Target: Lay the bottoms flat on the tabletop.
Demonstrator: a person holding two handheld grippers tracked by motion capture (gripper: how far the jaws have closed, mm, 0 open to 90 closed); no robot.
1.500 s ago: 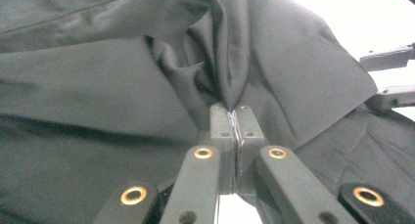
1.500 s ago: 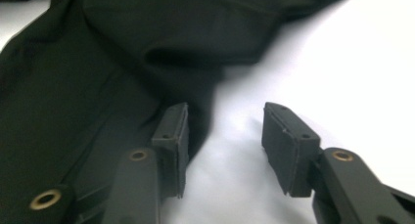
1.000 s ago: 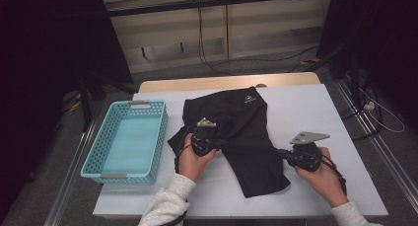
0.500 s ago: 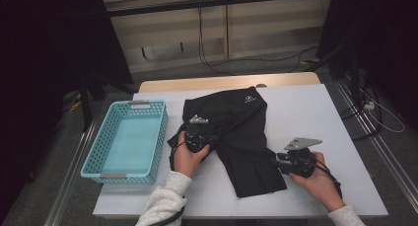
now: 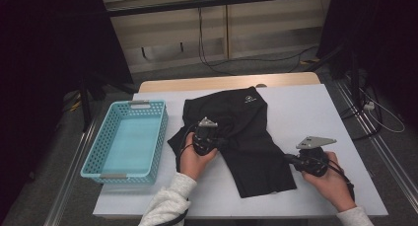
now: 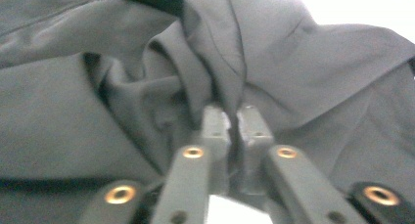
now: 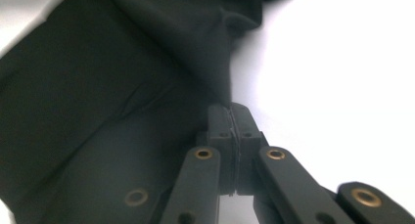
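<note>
Since the earlier frame, my right claw (image 5: 288, 158) has closed on the right edge of the black shorts (image 5: 246, 132), while my left claw (image 5: 224, 142) sits at about the same spot and its jaws have just been opening slightly, a ridge of fabric between them. In the right gripper view the right claw (image 7: 230, 111) is pressed tight on a thin pinch of cloth; in the left gripper view the left claw (image 6: 230, 117) shows a narrow gap with the fold running into it, pads against the cloth. The shorts lie mid-tabletop (image 5: 315, 107), bunched at the left claw, just right of the blue basket (image 5: 106, 164).
</note>
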